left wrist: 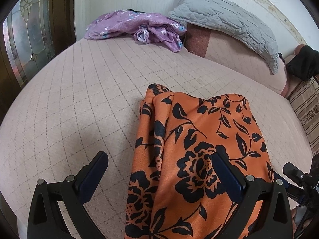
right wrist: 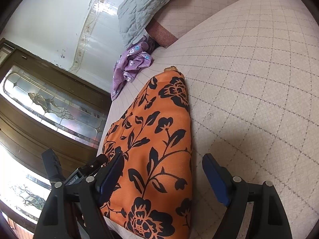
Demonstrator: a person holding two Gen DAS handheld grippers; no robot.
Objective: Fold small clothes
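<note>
Now both the left gripper (left wrist: 159,171) and right gripper (right wrist: 162,172) hang spread apart over the folded orange black-flowered cloth (left wrist: 191,159) by the quilted beige bed's (left wrist: 79,99) near edge.

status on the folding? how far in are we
Done: the orange floral garment already lies doubled over in a narrow folded shape on the bed. In hand: nothing; the left tongs and right tongs are both open, straddling the orange garment. Left: possibly another fold on it, and the purple floral garment sits crumpled by the gray pillow, untouched.
</note>
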